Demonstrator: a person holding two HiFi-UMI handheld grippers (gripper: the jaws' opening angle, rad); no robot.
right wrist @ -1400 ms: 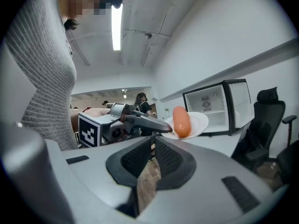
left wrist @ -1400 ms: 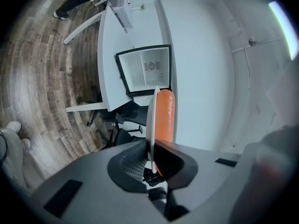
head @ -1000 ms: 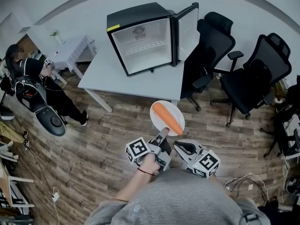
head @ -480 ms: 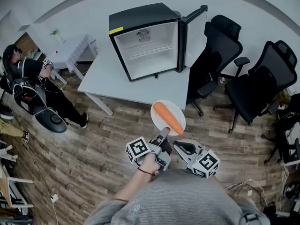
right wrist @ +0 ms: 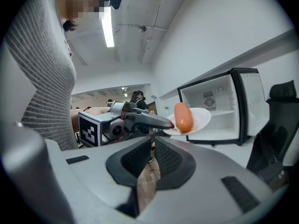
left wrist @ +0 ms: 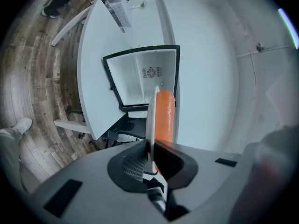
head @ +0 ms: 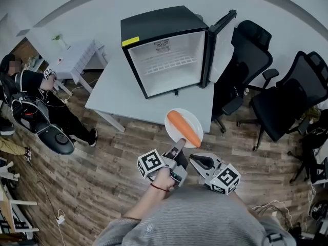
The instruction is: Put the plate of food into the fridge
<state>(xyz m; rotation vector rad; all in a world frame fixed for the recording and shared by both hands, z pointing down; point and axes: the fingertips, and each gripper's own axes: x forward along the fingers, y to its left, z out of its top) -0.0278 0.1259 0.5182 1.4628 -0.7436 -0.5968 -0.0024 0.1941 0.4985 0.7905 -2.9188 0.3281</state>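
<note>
Left gripper view shows the left tool (left wrist: 150, 149) clenched on the rim of a white plate (left wrist: 150, 113) that carries a long orange piece of food (left wrist: 165, 115). From the head view, the plate is held over the wooden floor (head: 113, 158), just off the tabletop (head: 120, 88). The open fridge (head: 164, 60) stands on the tabletop at 12 o'clock from the plate, its door (head: 220, 40) swung out at 1 o'clock. The right tool (head: 195, 160), at 5 o'clock, has its jaws closed on nothing.

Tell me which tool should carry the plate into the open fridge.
Left. The left tool grips the rim of the round white plate carrying the orange sausage-like food, facing the open black mini fridge. The right tool is empty.
</note>
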